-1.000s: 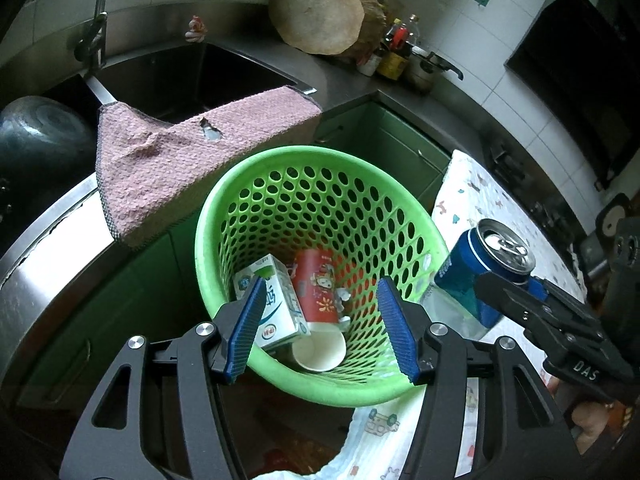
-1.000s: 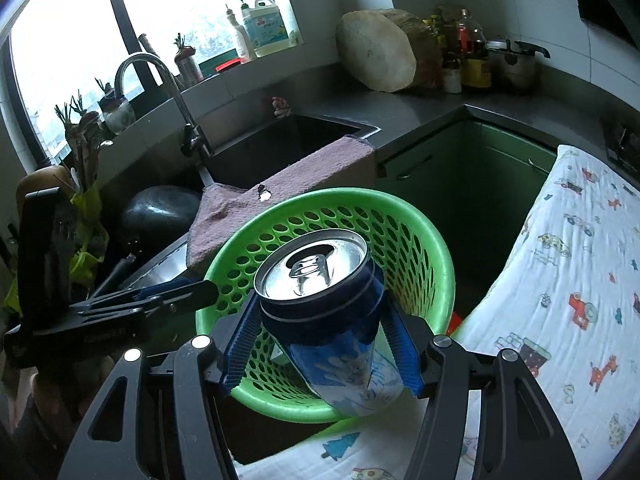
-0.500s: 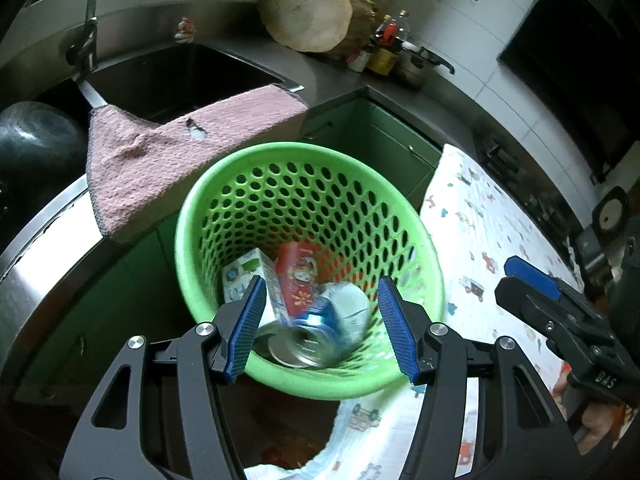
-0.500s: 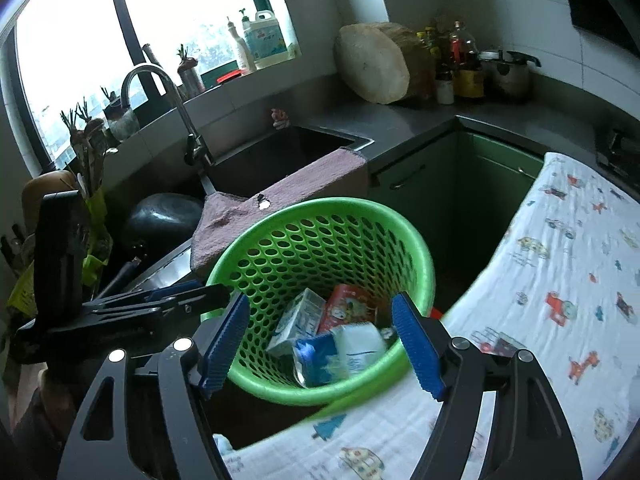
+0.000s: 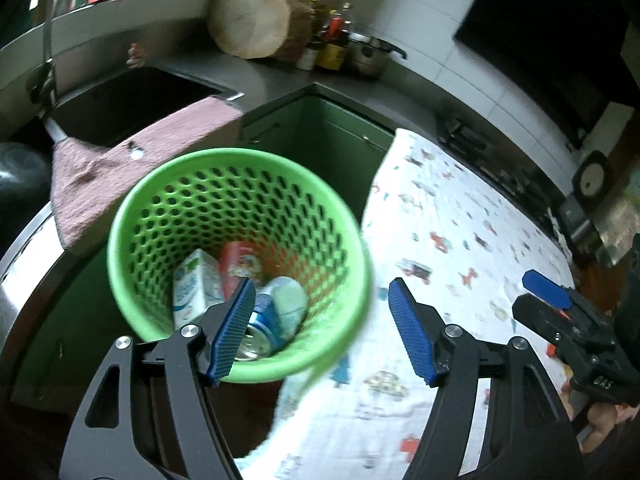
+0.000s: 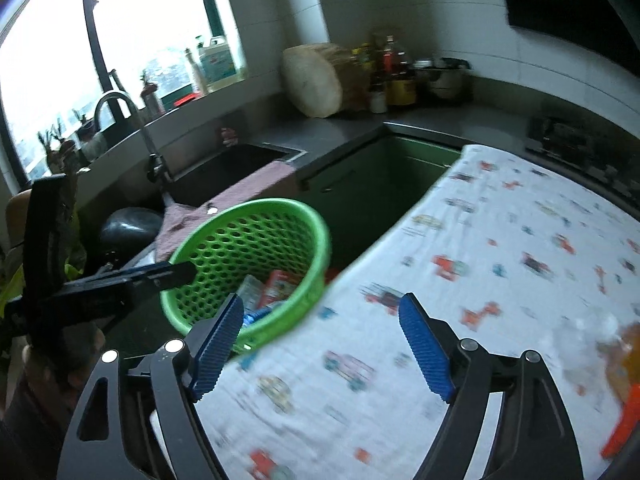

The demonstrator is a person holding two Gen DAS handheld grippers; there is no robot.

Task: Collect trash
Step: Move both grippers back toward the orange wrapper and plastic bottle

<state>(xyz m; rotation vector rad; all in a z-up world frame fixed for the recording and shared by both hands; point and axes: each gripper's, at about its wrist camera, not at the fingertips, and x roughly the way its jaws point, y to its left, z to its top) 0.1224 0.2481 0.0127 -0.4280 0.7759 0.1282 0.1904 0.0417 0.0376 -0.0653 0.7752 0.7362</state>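
Counting 1 green basket [image 5: 132, 216] w/ 3 items sitting inside: 1 carton [image 5: 192, 292], 1 red cup [image 5: 240, 256], 1 blue can [image 5: 272, 316]. Also showing: 1 pink towel [image 5: 132, 160], 1 sink [image 5: 132, 104], 1 tap [image 6: 132, 128], 1 printed cloth [image 6: 500, 248], 1 wood block [image 5: 252, 16], 1 pot [image 5: 368, 56]. 2 grippers [image 5: 322, 330] [image 6: 320, 348] showing, both jaws opening w/ nothing between; bottles by the block too blurry for counting.

Pink towel [image 5: 132, 168] (draped), sink [image 5: 132, 100] edge.

The table is covered by a white cloth [image 6: 500, 240] printed with small vehicles — blurred orange items [image 6: 624, 384] lie at its right edge.
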